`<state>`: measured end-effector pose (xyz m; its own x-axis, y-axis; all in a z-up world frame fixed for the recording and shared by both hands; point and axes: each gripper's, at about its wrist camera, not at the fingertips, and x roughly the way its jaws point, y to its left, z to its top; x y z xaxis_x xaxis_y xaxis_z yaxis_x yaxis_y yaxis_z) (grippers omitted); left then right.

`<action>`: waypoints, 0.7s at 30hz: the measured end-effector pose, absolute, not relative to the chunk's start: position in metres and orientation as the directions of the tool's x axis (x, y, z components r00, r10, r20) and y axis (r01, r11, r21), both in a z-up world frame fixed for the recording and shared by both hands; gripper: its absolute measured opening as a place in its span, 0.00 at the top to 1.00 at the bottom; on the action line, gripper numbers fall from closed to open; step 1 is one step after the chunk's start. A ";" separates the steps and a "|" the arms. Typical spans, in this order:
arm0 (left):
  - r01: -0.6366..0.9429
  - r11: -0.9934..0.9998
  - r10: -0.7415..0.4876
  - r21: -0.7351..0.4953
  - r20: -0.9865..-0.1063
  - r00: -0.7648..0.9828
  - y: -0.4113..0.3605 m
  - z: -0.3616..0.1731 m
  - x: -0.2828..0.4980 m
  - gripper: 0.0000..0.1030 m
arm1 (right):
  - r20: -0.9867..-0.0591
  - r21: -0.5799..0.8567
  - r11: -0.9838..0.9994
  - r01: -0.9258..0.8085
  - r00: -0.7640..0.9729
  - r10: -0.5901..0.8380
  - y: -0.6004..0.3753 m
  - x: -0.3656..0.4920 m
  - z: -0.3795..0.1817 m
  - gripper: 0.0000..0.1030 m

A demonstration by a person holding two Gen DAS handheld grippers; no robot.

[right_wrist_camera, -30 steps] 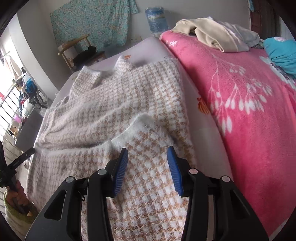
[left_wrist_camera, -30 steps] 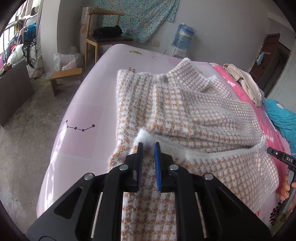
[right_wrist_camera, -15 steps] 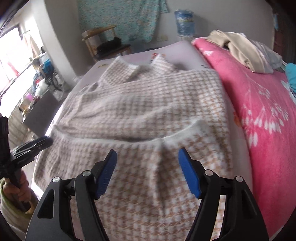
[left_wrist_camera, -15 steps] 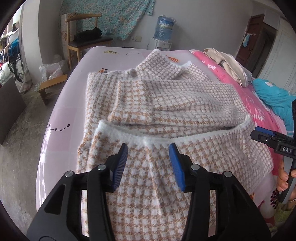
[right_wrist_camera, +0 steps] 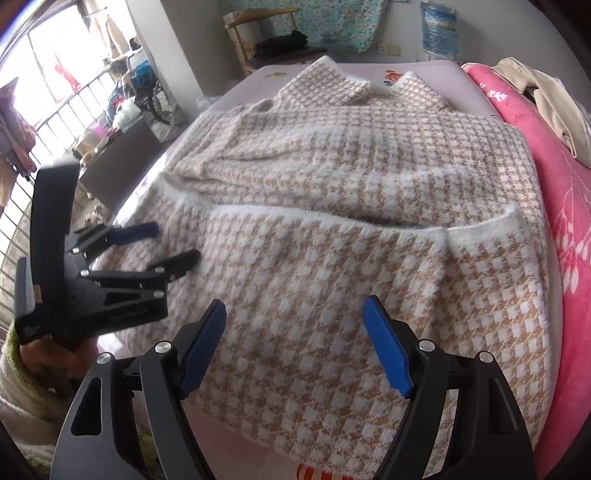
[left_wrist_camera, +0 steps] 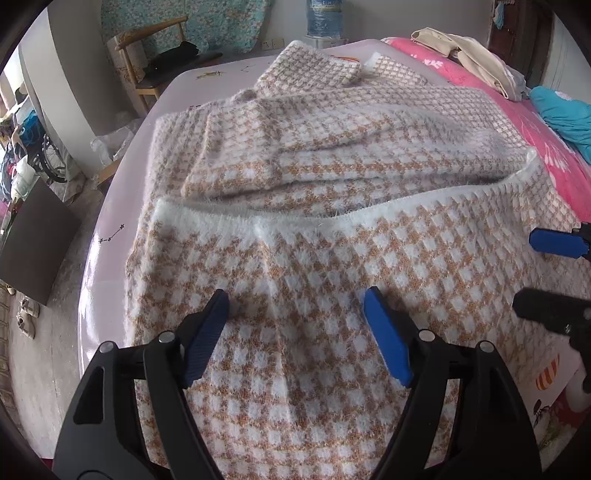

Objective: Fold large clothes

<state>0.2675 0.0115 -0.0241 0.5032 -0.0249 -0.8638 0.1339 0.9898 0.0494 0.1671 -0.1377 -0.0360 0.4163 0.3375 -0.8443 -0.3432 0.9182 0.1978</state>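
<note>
A fuzzy tan-and-white checked sweater (left_wrist_camera: pixel 332 155) (right_wrist_camera: pixel 332 177) lies on the lilac bed sheet (left_wrist_camera: pixel 110 229), sleeves folded across the chest and the lower part folded up, its white hem (left_wrist_camera: pixel 295 218) running across the middle. My left gripper (left_wrist_camera: pixel 295 295) hovers over the folded-up part near its left side, jaws opening, nothing pinched between the blue pads. My right gripper (right_wrist_camera: pixel 295 302) hovers over the same flap nearer the right side, jaws also opening and free of the cloth. In the right wrist view the left gripper (right_wrist_camera: pixel 170 243) shows at the left, held by a hand.
A pink floral blanket (right_wrist_camera: pixel 561 206) covers the bed's right side, with beige clothes (left_wrist_camera: pixel 469 55) and a teal garment (left_wrist_camera: pixel 565 114) on it. Beyond the bed stand a wooden chair (left_wrist_camera: pixel 147 59) and a water bottle (right_wrist_camera: pixel 439 26). A dark board (left_wrist_camera: pixel 33 243) leans by the left edge.
Both grippers have let go of the sweater's white hem and opened wide. They have drawn back toward the near side, leaving the lower part folded up over the sleeves.
</note>
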 end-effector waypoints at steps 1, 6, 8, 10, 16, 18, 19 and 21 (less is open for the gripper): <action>0.130 0.990 -0.020 0.052 -0.865 0.501 0.011 -0.024 0.268 0.29 | -0.858 0.170 0.921 -0.352 0.407 0.313 -0.135 0.165 -0.043 0.24; 0.114 0.991 0.001 0.064 -0.875 0.484 0.010 -0.023 0.270 0.27 | -0.856 0.174 0.921 -0.348 0.410 0.317 -0.137 0.162 -0.043 0.22; 0.112 0.991 0.008 0.070 -0.878 0.479 0.010 -0.022 0.270 0.26 | -0.852 0.165 0.920 -0.356 0.419 0.314 -0.139 0.161 -0.038 0.22; 0.104 0.991 0.021 0.080 -0.878 0.477 0.010 -0.022 0.271 0.24 | -0.845 0.157 0.918 -0.365 0.432 0.316 -0.143 0.159 -0.034 0.22; 0.063 0.994 0.047 0.086 -0.887 0.460 0.012 -0.017 0.272 0.22 | -0.822 0.181 0.920 -0.348 0.461 0.336 -0.158 0.158 -0.027 0.22; 0.039 0.996 0.052 0.078 -0.888 0.457 0.014 -0.012 0.272 0.22 | -0.807 0.191 0.920 -0.342 0.479 0.346 -0.165 0.164 -0.019 0.22; 0.028 0.996 0.057 0.079 -0.886 0.460 0.014 -0.008 0.272 0.22 | -0.798 0.200 0.919 -0.339 0.488 0.354 -0.168 0.167 -0.014 0.22; 0.007 0.996 0.079 0.094 -0.877 0.473 0.015 -0.001 0.272 0.22 | -0.778 0.228 0.916 -0.330 0.504 0.376 -0.176 0.174 -0.004 0.22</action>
<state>0.2716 0.0154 -0.0012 0.4732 0.0791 -0.8774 0.0070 0.9956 0.0935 0.1740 -0.1758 -0.0043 0.5038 0.3756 -0.7779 -0.3303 0.9158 0.2283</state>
